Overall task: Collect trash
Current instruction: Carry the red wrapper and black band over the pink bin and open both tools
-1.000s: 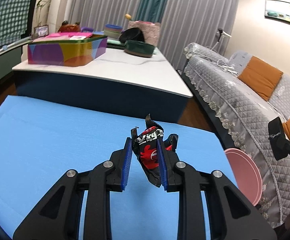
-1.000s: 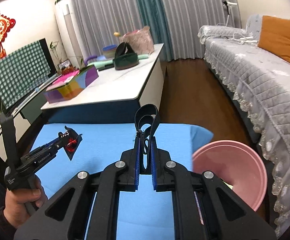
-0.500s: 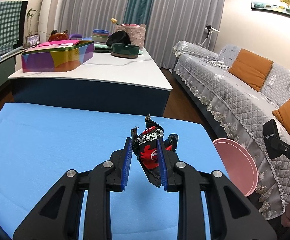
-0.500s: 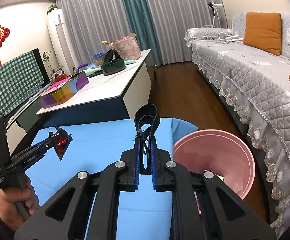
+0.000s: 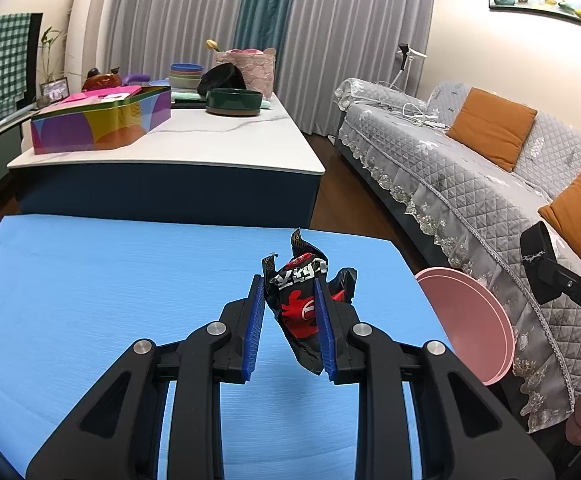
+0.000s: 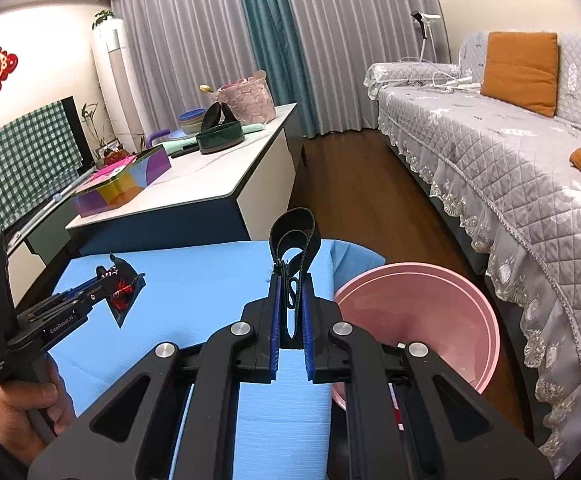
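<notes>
My left gripper point(image 5: 288, 300) is shut on a crumpled black and red snack wrapper point(image 5: 302, 304) and holds it above the blue table point(image 5: 90, 288). The wrapper also shows in the right wrist view point(image 6: 120, 294), held up at the left. My right gripper point(image 6: 290, 300) is shut on a looped black strap point(image 6: 292, 236), held above the table's right edge. A pink bin point(image 6: 422, 312) stands just right of the table, open and close to the right gripper; it also shows in the left wrist view point(image 5: 470, 320).
A white-topped coffee table point(image 5: 210, 144) lies beyond with a colourful tin point(image 5: 102, 120), a dark green bowl point(image 5: 233, 101) and other items. A grey quilted sofa point(image 5: 470, 168) with orange cushions runs along the right. Wooden floor lies between.
Both grippers have shifted a little to the right toward the pink bin, each holding its item. The bin looks larger and nearer in the right wrist view.
</notes>
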Demonstrator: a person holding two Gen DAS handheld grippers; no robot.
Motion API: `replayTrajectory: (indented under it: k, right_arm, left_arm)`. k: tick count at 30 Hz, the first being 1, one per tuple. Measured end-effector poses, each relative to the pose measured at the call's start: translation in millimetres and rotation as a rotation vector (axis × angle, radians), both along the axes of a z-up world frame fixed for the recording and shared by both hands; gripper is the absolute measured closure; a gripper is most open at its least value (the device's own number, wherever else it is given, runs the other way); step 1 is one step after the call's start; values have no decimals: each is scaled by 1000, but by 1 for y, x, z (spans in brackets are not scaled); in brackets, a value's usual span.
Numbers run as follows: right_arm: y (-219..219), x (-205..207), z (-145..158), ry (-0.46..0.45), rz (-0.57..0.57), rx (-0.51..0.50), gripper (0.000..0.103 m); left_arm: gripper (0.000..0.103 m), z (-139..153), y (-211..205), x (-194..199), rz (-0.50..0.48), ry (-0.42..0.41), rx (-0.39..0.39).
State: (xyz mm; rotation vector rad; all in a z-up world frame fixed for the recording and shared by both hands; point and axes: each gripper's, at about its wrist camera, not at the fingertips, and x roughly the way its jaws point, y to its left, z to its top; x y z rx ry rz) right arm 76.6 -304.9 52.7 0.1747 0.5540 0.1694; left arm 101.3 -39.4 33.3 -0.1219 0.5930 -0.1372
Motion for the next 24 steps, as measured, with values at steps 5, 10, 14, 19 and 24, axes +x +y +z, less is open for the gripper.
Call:
replayTrajectory:
  k: [5, 10, 14, 19, 24]
  right_arm:
    - [1, -1, 0, -6, -6, -16, 93]
    - [-4, -2, -2, -2, -22, -26, 93]
    - [-13, -2, -5, 5, -43, -24, 93]
    - [-24, -2, -8, 13, -69, -31, 93]
    - [-34, -2, -11, 14, -97, -42, 93]
  left_arm:
    - [78, -2, -6, 0, -14, -2, 6]
    - [78, -3, -14, 1, -30, -4, 9]
    - [78, -3, -23, 2, -50, -10, 13]
    - [78, -5, -34, 4, -74, -8, 11]
    - [78, -8, -47, 5, -101, -5, 13]
